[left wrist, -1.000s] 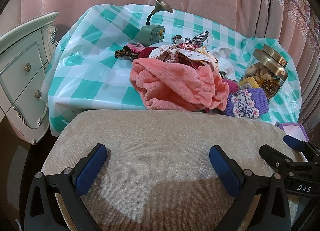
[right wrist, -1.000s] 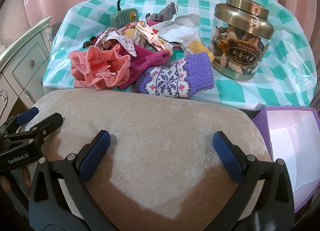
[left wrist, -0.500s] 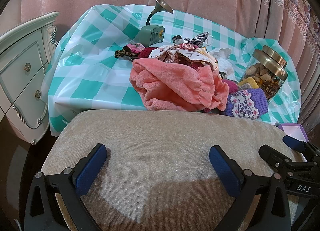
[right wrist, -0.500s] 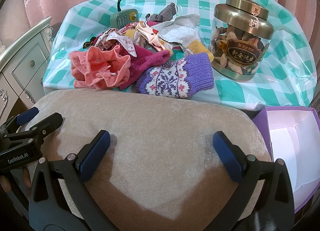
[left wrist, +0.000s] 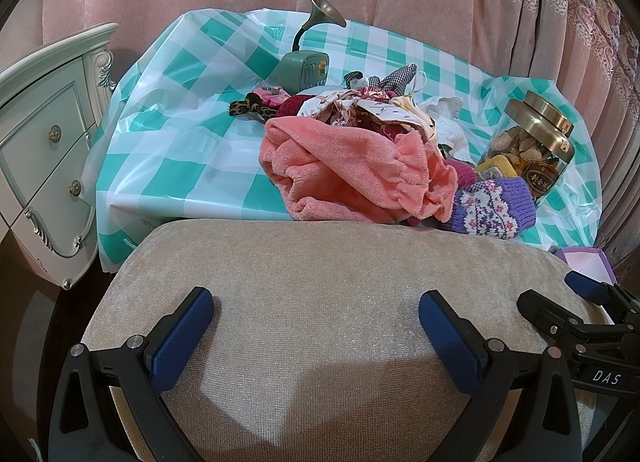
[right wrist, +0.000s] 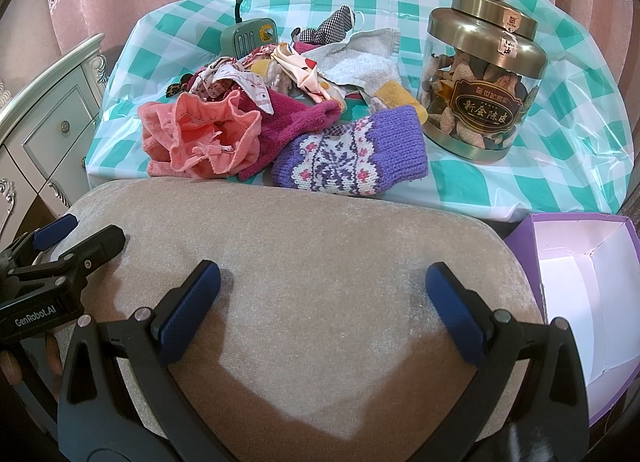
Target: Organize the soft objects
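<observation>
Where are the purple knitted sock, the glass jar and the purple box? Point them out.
purple knitted sock (right wrist: 352, 154), right wrist view, on its patterned middle.
glass jar (right wrist: 482, 102), right wrist view, on its dark label.
purple box (right wrist: 576, 302), right wrist view, on its white inside.

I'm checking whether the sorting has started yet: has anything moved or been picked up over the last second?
Nothing visibly changed. Both grippers, left gripper and right gripper, hover open over the beige cushion, and the pile of soft things lies untouched on the table.
</observation>
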`<state>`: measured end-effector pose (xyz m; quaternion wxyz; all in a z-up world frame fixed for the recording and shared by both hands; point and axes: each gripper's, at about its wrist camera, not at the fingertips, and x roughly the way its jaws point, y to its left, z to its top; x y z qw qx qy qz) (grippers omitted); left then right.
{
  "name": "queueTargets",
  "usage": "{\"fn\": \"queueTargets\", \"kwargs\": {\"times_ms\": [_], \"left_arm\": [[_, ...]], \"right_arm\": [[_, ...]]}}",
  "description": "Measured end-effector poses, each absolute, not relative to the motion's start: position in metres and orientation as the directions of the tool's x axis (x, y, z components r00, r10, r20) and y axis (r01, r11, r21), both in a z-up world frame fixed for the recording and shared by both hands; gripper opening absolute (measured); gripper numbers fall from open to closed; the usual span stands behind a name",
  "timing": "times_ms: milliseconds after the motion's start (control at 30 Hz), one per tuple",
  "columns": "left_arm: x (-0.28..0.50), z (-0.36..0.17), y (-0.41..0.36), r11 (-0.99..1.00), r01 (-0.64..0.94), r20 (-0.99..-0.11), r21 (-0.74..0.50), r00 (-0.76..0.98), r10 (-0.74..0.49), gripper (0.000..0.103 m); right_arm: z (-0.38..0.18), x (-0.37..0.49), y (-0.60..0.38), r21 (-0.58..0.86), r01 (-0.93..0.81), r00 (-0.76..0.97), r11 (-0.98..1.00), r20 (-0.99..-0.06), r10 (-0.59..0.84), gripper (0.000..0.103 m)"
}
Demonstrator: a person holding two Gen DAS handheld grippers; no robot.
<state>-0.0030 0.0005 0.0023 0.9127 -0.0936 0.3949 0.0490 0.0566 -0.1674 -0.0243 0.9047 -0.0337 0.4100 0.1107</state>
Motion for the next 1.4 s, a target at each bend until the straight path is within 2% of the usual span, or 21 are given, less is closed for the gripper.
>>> {"fn": "queueTargets", "kwargs": {"times_ms": [700,833,900,1000,1233,1267,1300,1333,1400], "left_arm": [[0.008,0.009,-0.003,0.979,-0.167,-0.753,-0.117,0.658,0.022,0.103],[0.025,0.016,0.005,0.956,-0.128,-0.732,-0.263,0.672,-0.111,0.103],[0.04,0.018,0.006,0.934,-0.111,-0.716,-0.339,0.674,-0.18,0.098],[0.064,0.017,-0.003,0.921,-0.085,-0.717,-0.381,0.656,-0.236,0.092],[0.112,-0.002,0.008,0.798,-0.21,-0.71,-0.565,0.616,-0.341,0.089],[0.114,-0.003,0.01,0.79,-0.223,-0.71,-0.571,0.617,-0.339,0.081],[0.12,-0.006,0.011,0.78,-0.24,-0.711,-0.578,0.616,-0.338,0.065],[0.125,-0.009,0.011,0.77,-0.251,-0.71,-0.587,0.616,-0.34,0.057],[0.13,-0.015,0.012,0.757,-0.261,-0.711,-0.598,0.61,-0.351,0.029]], "right_arm": [[-0.026,0.06,-0.167,0.037,-0.232,0.631,0.972,-0.754,0.18,0.103],[-0.024,0.064,-0.166,0.042,-0.241,0.611,0.97,-0.77,0.185,0.103],[-0.023,0.068,-0.167,0.051,-0.247,0.596,0.968,-0.779,0.194,0.103],[-0.022,0.073,-0.171,0.083,-0.27,0.567,0.959,-0.792,0.228,0.103],[-0.018,0.08,-0.191,0.233,-0.267,0.553,0.935,-0.758,0.346,0.103],[-0.016,0.081,-0.196,0.267,-0.259,0.56,0.928,-0.742,0.369,0.103],[-0.015,0.083,-0.201,0.294,-0.249,0.566,0.923,-0.729,0.385,0.103],[-0.014,0.085,-0.203,0.3,-0.242,0.568,0.923,-0.727,0.385,0.103],[-0.013,0.089,-0.207,0.279,-0.223,0.584,0.934,-0.729,0.357,0.103]]}}
